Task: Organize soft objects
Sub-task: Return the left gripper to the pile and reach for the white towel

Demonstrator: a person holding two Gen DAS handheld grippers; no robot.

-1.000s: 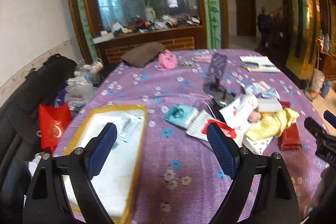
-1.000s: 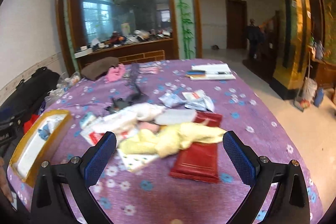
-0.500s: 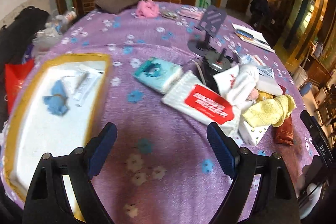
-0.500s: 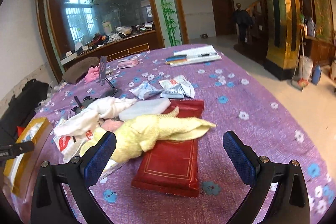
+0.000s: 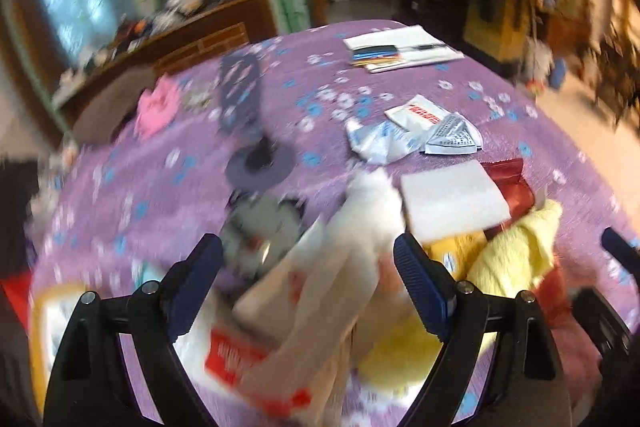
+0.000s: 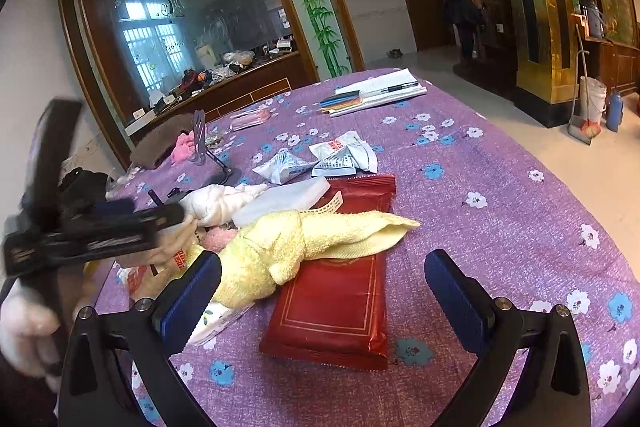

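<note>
The right gripper (image 6: 322,291) is spread wide with nothing between its 2 blue pads, low over the purple flowered tablecloth (image 6: 500,211). Just ahead, a rumpled yellow terry towel (image 6: 304,247) lies across a flat dark-red foil packet (image 6: 340,307). Behind it sits a white rolled cloth (image 6: 224,201) beside a pale flat pad (image 6: 280,197). The left gripper (image 5: 306,285) is likewise released, hovering over a blurred white wipes pack with a red label (image 5: 248,351). Farther back stand a grey phone stand (image 6: 204,147), a fluffy pink cloth (image 6: 182,145) and a brown folded cloth (image 6: 160,143).
</note>
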